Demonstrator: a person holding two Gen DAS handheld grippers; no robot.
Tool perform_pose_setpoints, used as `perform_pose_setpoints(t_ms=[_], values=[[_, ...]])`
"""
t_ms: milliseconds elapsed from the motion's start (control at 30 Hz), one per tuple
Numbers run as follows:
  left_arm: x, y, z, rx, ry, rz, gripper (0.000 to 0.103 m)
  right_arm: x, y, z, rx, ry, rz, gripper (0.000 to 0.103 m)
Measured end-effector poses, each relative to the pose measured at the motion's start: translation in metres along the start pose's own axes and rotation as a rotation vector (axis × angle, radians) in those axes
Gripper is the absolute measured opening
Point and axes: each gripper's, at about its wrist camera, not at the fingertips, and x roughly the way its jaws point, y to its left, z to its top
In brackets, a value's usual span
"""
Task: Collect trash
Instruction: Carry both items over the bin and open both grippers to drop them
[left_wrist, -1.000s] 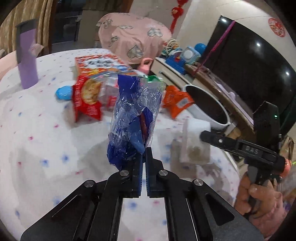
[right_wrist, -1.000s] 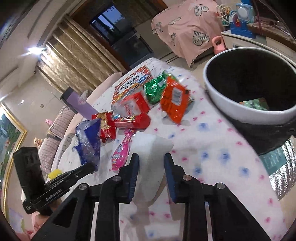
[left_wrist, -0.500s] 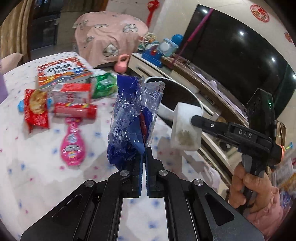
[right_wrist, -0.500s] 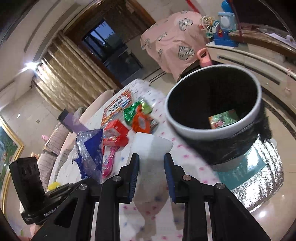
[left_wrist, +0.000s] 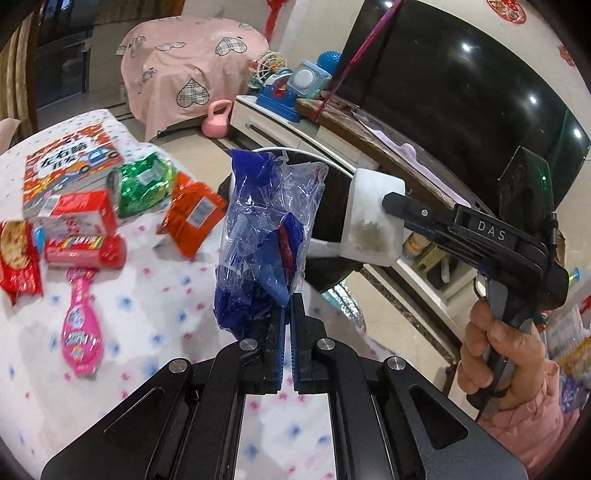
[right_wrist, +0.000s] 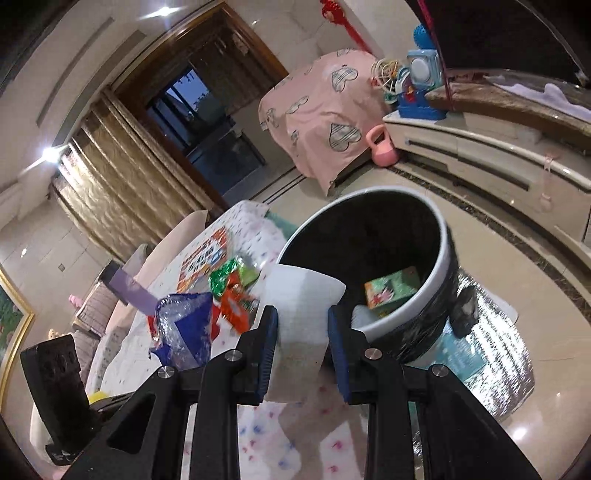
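My left gripper (left_wrist: 287, 301) is shut on a crumpled blue and clear plastic wrapper (left_wrist: 264, 236) that stands up from its jaws; the wrapper (right_wrist: 184, 328) also shows at the left of the right wrist view. My right gripper (right_wrist: 302, 321) is shut on a white foam block (right_wrist: 301, 314) with a dirty patch, seen as the block (left_wrist: 373, 221) in the left wrist view, held near the rim of the bin. The round white bin (right_wrist: 439, 295) with a black liner sits just past the table edge; a green box (right_wrist: 391, 290) lies inside it.
The spotted tablecloth (left_wrist: 147, 317) carries an orange packet (left_wrist: 192, 218), a green packet (left_wrist: 142, 184), red snack packs (left_wrist: 79, 221), a pink packet (left_wrist: 81, 332) and a picture book (left_wrist: 70, 162). A TV (left_wrist: 461, 103) and cabinet stand at the right; a pink kettlebell (left_wrist: 216, 122) is on the floor.
Both grippers have carried their loads across the table toward the bin. The foam block has risen off the cloth and now hangs by the bin's rim. The bin fills more of the right view.
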Motion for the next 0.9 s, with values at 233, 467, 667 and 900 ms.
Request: perform_pose_setpoints(t_ms=[233,467,667,900], values=[[0.017,-0.013,0.021,0.022,0.019,-0.004,0.002,0.000,-0.011,0.020,-0.025,-0.026,-0.043,0.028],[0.041,-0.021,0.045,0.024,0.048,-0.011,0.002,0.009,-0.022,0.036,-0.044,-0.030,-0.088,0.029],[0.059,-0.026,0.059,0.022,0.066,-0.012,0.002,0.016,-0.027,0.044,-0.051,-0.026,-0.109,0.029],[0.075,-0.026,0.066,0.016,0.091,-0.009,0.002,0.028,-0.033,0.053,-0.068,-0.013,-0.131,0.029]])
